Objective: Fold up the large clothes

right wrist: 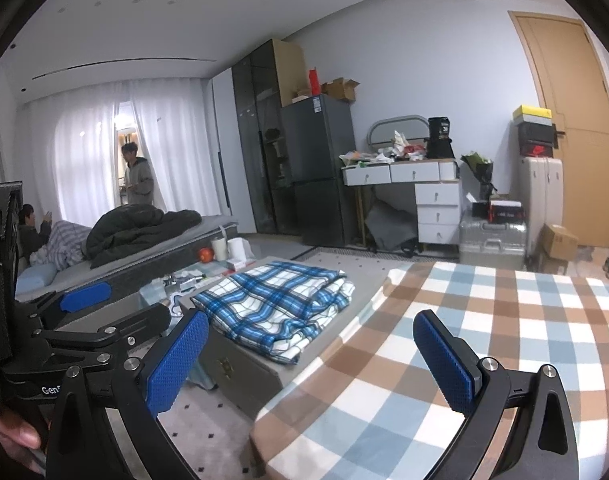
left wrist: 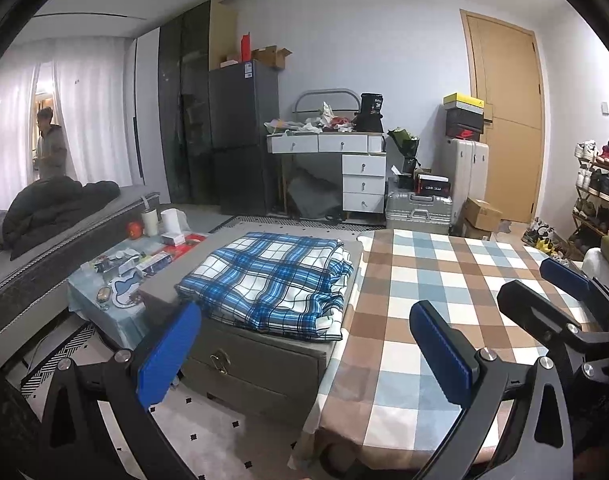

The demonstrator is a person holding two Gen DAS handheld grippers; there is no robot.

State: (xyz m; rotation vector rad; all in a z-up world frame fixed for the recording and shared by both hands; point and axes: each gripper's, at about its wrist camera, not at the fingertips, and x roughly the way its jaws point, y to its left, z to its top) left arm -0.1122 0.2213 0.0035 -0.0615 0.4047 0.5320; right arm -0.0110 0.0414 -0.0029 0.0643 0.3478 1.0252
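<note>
- Blue-and-white plaid cloth (left wrist: pixel 270 280), folded into a thick, slightly rumpled stack, lies on top of a grey storage chest (left wrist: pixel 260 364) with a metal latch on its front.
- That chest stands just beside the worktop (left wrist: pixel 436 304), which is covered by a brown, pale-blue and white checked tablecloth; the covered surface itself is bare.
- Neither claw touches the plaid cloth.
- Left claw (left wrist: pixel 304 356) has its blue-padded fingers spread wide apart and holds nothing; one finger hangs over the floor in front of the chest, the other over the worktop's near edge.
- Right claw (right wrist: pixel 322 360) is likewise spread wide and empty, one finger in front of the chest, the other above the checked tablecloth.
- Each wrist view catches the other claw at its edge: the right one at the far right of the left view, the left one at the far left of the right view.
- A fingertip (right wrist: pixel 14 436) of the person holding the tool shows at the lower left of the right view.
- Left of the chest sits a low table (left wrist: pixel 116 280) crowded with small items, a cup and a tissue roll.
- Beyond it, a dark jacket (left wrist: pixel 52 208) is heaped on a grey mattress.
- By the white curtains a standing person (right wrist: pixel 138 178) is visible, and another sits at the mattress's far end (right wrist: pixel 30 230).
- Against the back wall stand a dark fridge (left wrist: pixel 240 136), a cluttered white desk with drawers (left wrist: pixel 344 160) and stacked suitcases (left wrist: pixel 444 192).
</note>
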